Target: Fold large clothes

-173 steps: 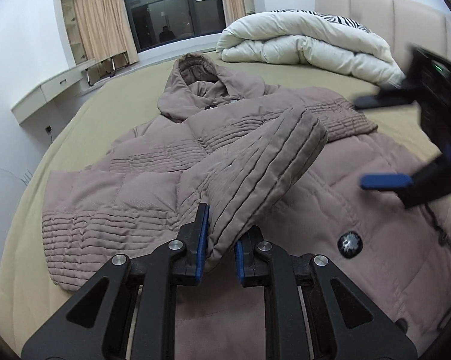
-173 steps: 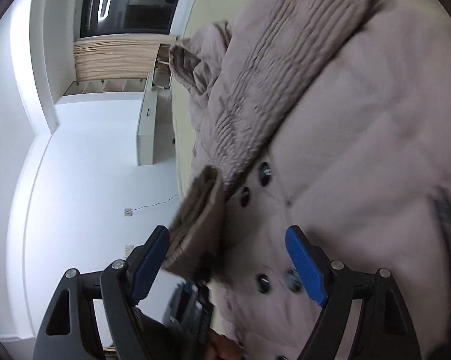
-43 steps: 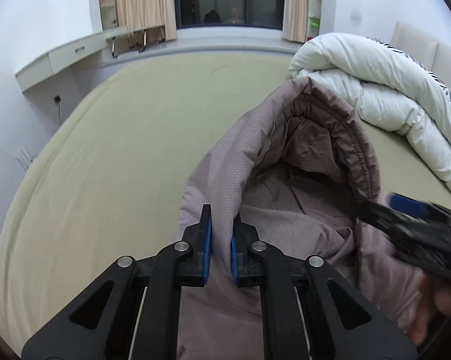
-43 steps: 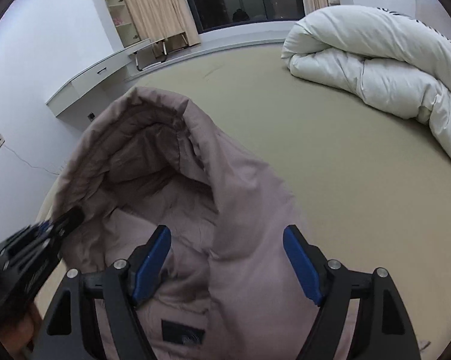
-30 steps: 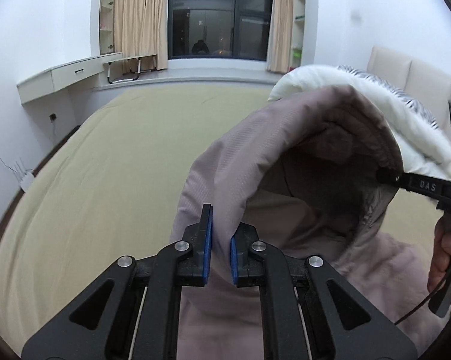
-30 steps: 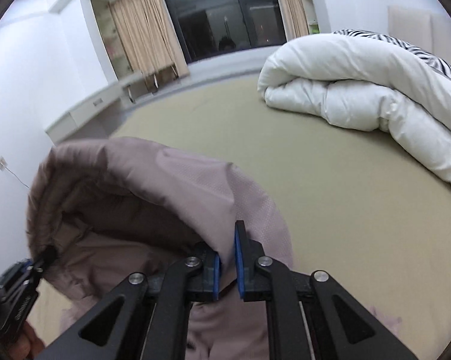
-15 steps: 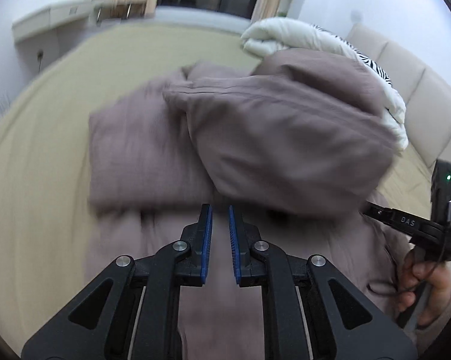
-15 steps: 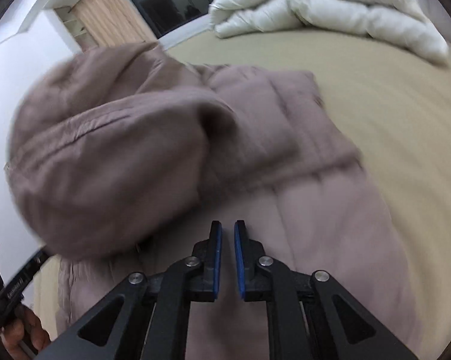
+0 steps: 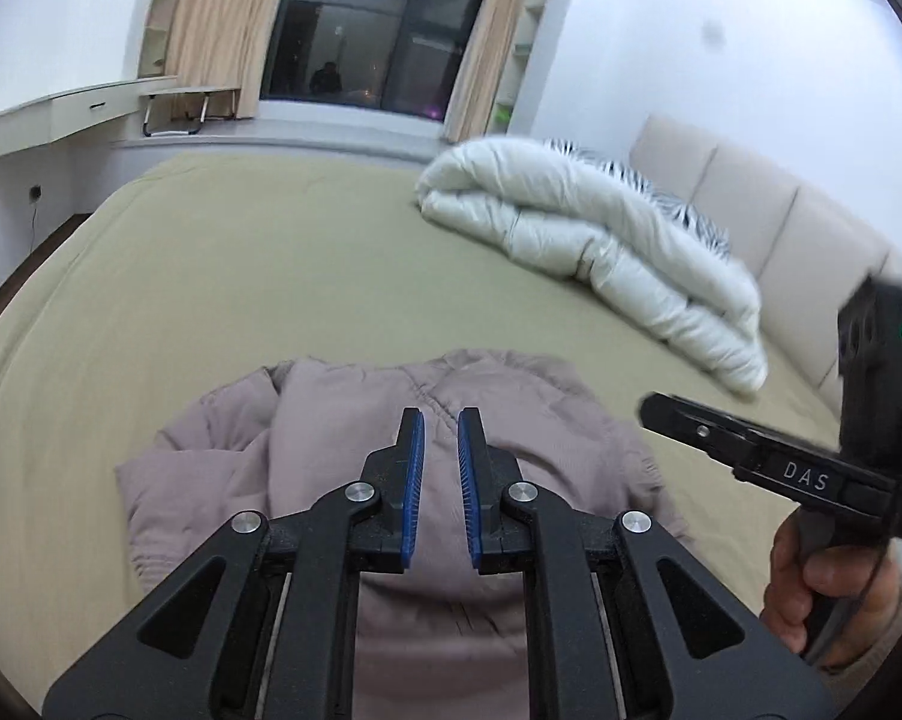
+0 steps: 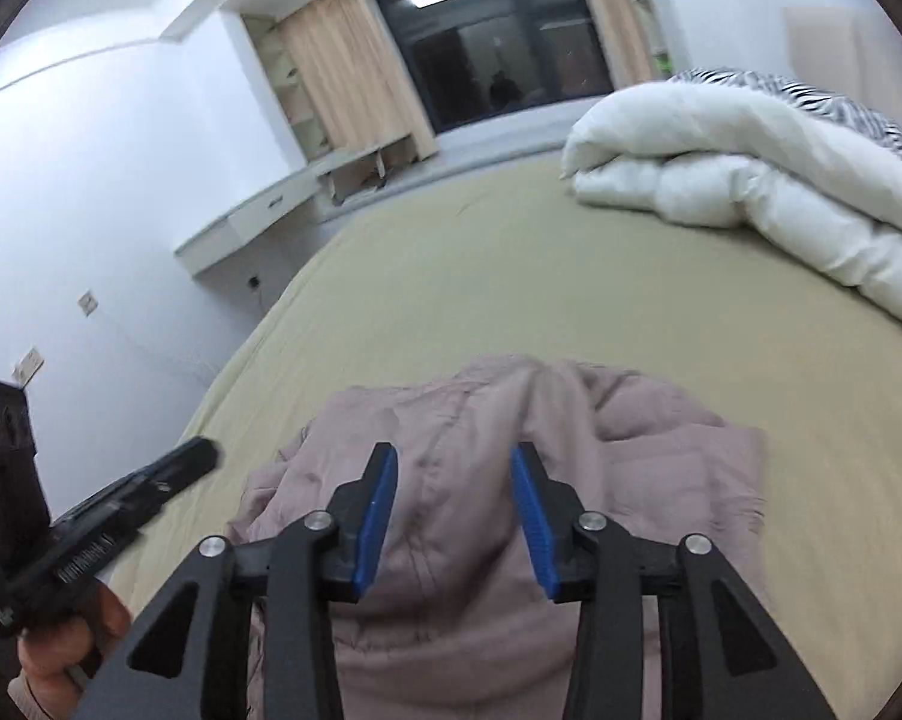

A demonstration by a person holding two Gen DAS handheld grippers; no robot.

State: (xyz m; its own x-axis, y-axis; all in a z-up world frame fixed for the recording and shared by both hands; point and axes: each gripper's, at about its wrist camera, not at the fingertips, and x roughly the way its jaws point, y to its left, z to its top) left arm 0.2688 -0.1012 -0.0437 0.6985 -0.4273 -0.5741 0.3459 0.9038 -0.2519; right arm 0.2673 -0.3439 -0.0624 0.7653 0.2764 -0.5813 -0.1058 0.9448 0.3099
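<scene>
Now, coat: the puffy mauve hooded coat (image 9: pixel 451 420) lies bunched in a soft heap on the bed, low in the middle of both views. It sits right under both claws.
Left claw: the left gripper (image 9: pixel 438 429) shows at the bottom middle of the left view. Its blue pads (image 9: pixel 414 480) stand a narrow gap apart, with nothing between them. It hangs above the coat. You cannot tell if it touches the cloth.
Right claw: the right gripper (image 10: pixel 454 468) shows at the bottom middle of the right view. Its blue pads (image 10: pixel 376 516) are spread wide and hold nothing. The coat shows through the gap.
Hands: a bare hand (image 9: pixel 823 588) grips the right claw's handle at the lower right of the left view. Another hand (image 10: pixel 61 654) grips the left claw's handle at the lower left of the right view.
Bed: the olive-tan bed sheet (image 9: pixel 241 252) fills the middle of both views.
Duvet: a rolled white duvet (image 9: pixel 589 234) lies at the right, well apart from the coat.
Room: a dark window (image 9: pixel 379 30) with tan curtains (image 9: pixel 211 24) is at the top. A beige headboard (image 9: pixel 781 228) is at the right edge.
</scene>
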